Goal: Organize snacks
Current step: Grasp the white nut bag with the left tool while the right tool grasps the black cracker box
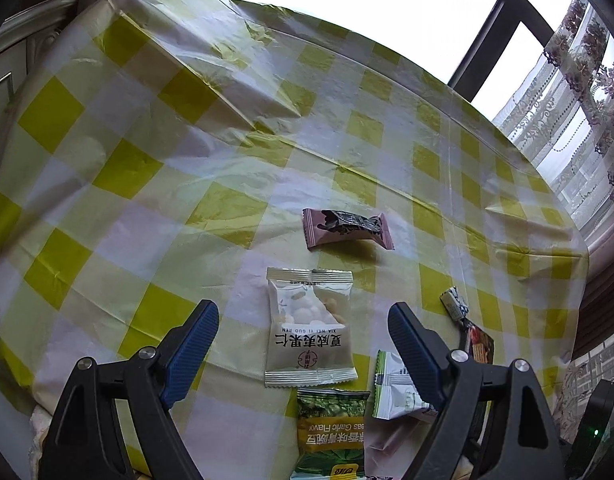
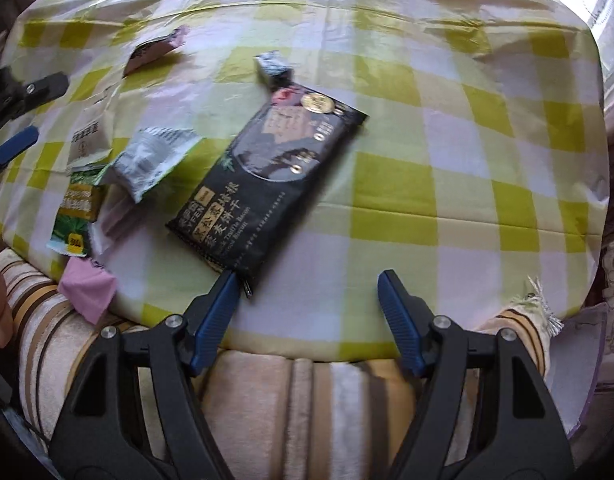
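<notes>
**Snacks scattered, both claws empty above them**

The black biscuit pack (image 2: 267, 176) lies askew near the desk's (image 2: 447, 184) near edge, its corner just beside the right claw (image 2: 307, 304), which is spread and holds nothing. Left of it sit the clear nut pouch (image 1: 310, 330), green pea packet (image 1: 331, 432) and pink candy (image 1: 347, 227), under the spread, empty left claw (image 1: 303, 344). The crinkled plastic cloth is likely slippery; a pad nudging the black pack could slide it off the edge
</notes>
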Demonstrator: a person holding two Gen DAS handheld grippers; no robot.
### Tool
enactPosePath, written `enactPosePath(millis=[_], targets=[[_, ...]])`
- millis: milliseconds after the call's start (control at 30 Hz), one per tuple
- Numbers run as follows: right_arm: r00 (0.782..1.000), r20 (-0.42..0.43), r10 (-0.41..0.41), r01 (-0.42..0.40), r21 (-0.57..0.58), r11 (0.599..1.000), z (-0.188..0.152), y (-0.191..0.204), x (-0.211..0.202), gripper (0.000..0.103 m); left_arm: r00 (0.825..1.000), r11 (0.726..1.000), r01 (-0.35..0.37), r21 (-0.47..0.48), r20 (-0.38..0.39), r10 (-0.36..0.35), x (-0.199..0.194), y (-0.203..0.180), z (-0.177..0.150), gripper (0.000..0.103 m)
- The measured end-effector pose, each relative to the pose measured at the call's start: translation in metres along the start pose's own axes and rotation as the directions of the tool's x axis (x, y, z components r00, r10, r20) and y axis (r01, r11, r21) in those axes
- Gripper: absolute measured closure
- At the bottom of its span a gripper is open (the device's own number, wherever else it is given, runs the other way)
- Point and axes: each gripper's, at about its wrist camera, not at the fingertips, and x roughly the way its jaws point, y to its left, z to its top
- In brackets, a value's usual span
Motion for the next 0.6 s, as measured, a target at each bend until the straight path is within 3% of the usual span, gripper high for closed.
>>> enactPosePath(millis=[167, 267, 367, 600], targets=[[0.996, 0.018, -0.083, 0.081, 0.074, 0.994, 0.006, -0.035, 0.001, 0.03, 0.999, 1.0, -0.025, 0.01, -0.045, 0.026, 0.009, -0.002, -0.003, 0.016], [0.994, 0.103, -0.039, 0.026, 0.123, 0.992, 0.004, -0.045, -0.013, 0.029, 0.996, 0.999, -0.044, 0.021, -0.075, 0.045, 0.017, -0.003, -0.007, 0.016], [0.985, 0.173, 0.014, -0.03, 0.09, 0.995, 0.01, -0.038, -0.023, 0.029, 0.994, 0.997, -0.055, 0.047, -0.089, 0.059, 0.022, -0.007, -0.009, 0.016], [0.981, 0.171, 0.095, -0.101, 0.029, 0.994, 0.035, -0.006, -0.004, 0.029, 0.986, 0.994, -0.083, 0.073, -0.138, 0.092, 0.039, -0.009, -0.011, 0.019]])
